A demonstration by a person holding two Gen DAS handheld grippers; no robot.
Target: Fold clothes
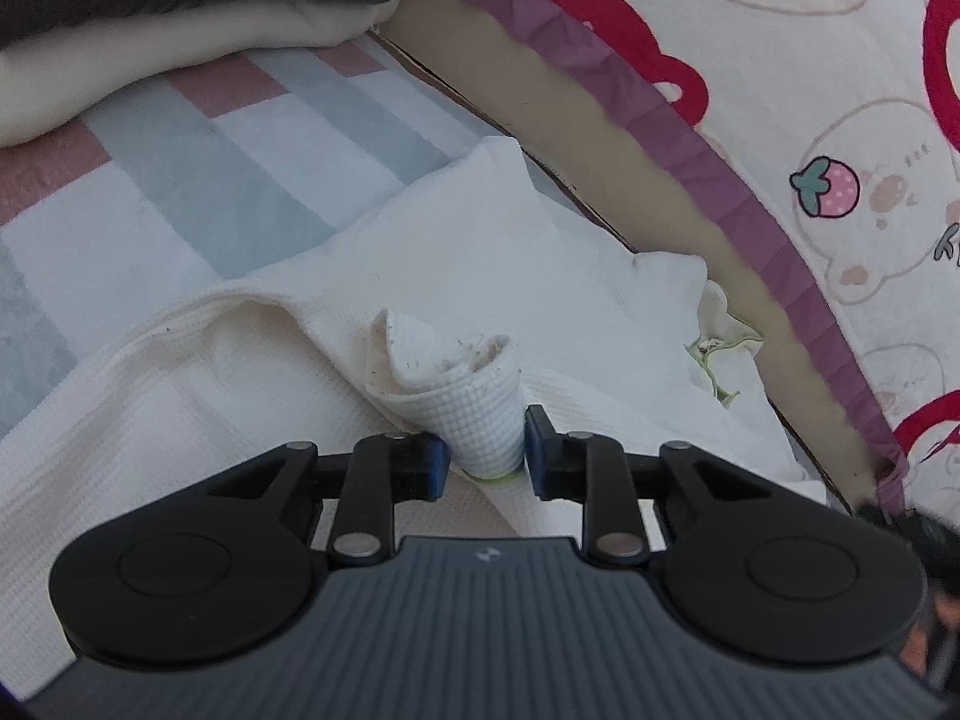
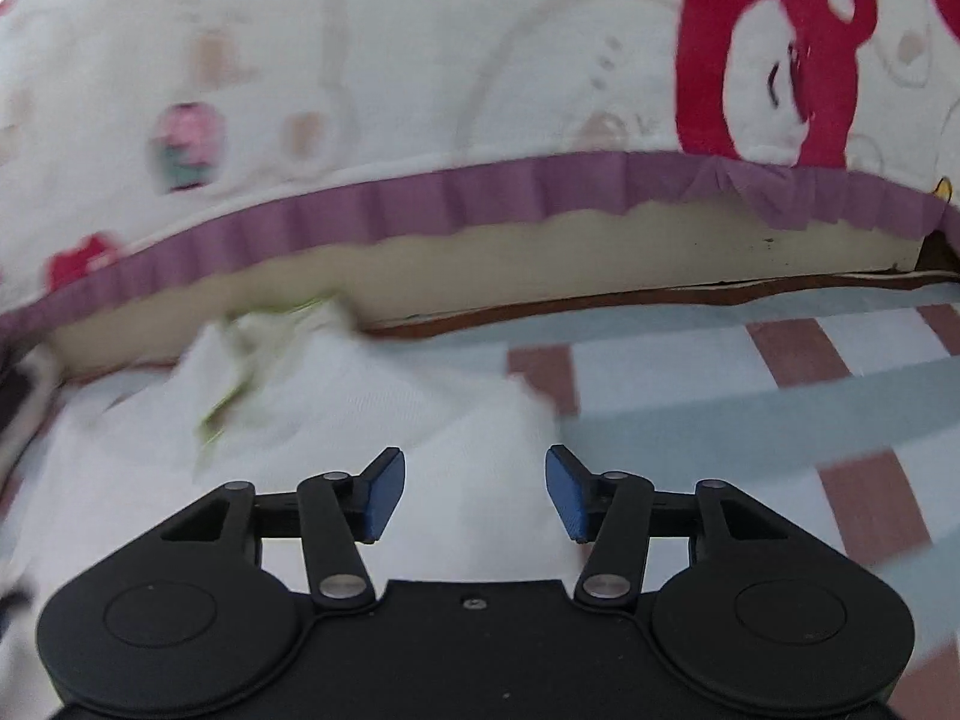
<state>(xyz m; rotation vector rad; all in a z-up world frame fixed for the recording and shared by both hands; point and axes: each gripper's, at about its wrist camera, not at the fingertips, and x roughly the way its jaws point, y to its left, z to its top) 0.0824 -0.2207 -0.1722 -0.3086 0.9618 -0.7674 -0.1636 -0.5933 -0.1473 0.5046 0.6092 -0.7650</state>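
Observation:
A white waffle-knit garment (image 1: 270,360) lies spread on the striped sheet (image 1: 180,180). My left gripper (image 1: 486,450) is shut on a rolled-up bunch of this garment, which sticks up between the blue pads (image 1: 435,465). A bit of green trim shows under the bunch. In the blurred right wrist view, my right gripper (image 2: 475,492) hovers open over the right edge of the same white garment (image 2: 360,408). Nothing is between its blue pads (image 2: 567,495).
A cartoon-print quilt with a purple frill (image 1: 690,138) hangs over a beige mattress side (image 1: 540,90) along the far edge of the sheet; the frill (image 2: 480,198) also shows in the right wrist view. Cream and dark folded clothes (image 1: 180,18) lie at the top left.

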